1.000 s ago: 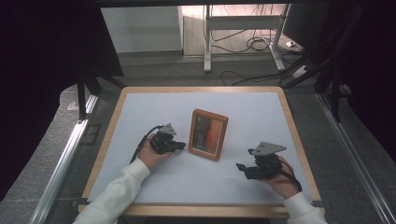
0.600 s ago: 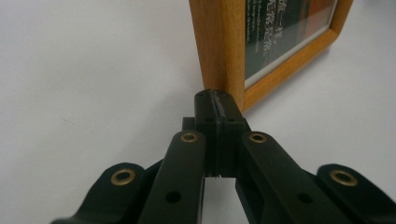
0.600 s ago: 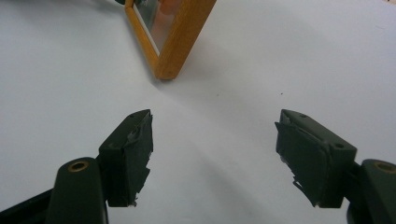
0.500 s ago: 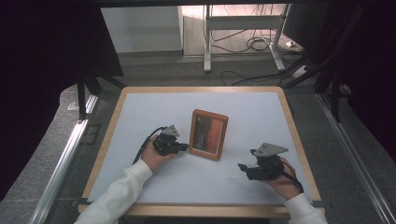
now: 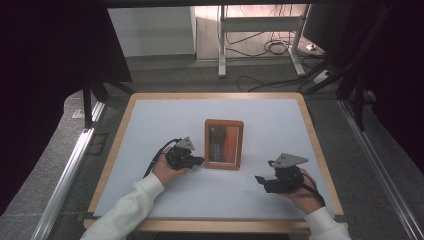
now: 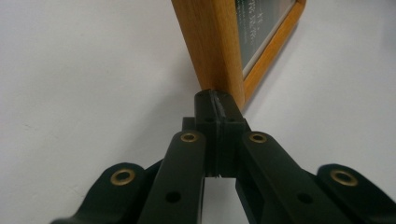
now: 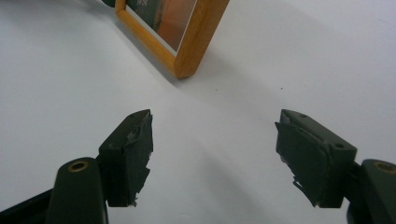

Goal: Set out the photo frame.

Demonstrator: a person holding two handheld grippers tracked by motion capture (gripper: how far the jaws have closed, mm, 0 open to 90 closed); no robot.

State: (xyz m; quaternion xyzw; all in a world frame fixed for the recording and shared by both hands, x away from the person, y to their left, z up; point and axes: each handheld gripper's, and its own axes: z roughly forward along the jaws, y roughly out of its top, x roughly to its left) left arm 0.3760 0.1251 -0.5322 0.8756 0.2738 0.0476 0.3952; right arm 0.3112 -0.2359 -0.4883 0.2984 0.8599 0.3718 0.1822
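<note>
A wooden picture frame [image 5: 224, 144] with a dark and orange picture lies flat in the middle of the white tabletop [image 5: 150, 125]. My left gripper [image 5: 201, 161] is shut, and its tips press against the frame's left side near the lower corner. In the left gripper view the closed jaws [image 6: 217, 100] meet the frame's wooden edge [image 6: 217, 42] with nothing between them. My right gripper [image 5: 260, 180] is open to the lower right of the frame, a short way off. In the right gripper view the open gripper [image 7: 215, 135] points at bare table below the frame's corner [image 7: 191, 42].
The tabletop has a wooden rim [image 5: 112, 165]. A metal rail [image 5: 65, 175] runs along the left and another [image 5: 385, 170] along the right. Beyond the far edge are table legs and cables [image 5: 270, 47] on the floor.
The frame has turned a little and now lies squarer to the table, with the left gripper following its left edge. The right gripper has barely moved.
</note>
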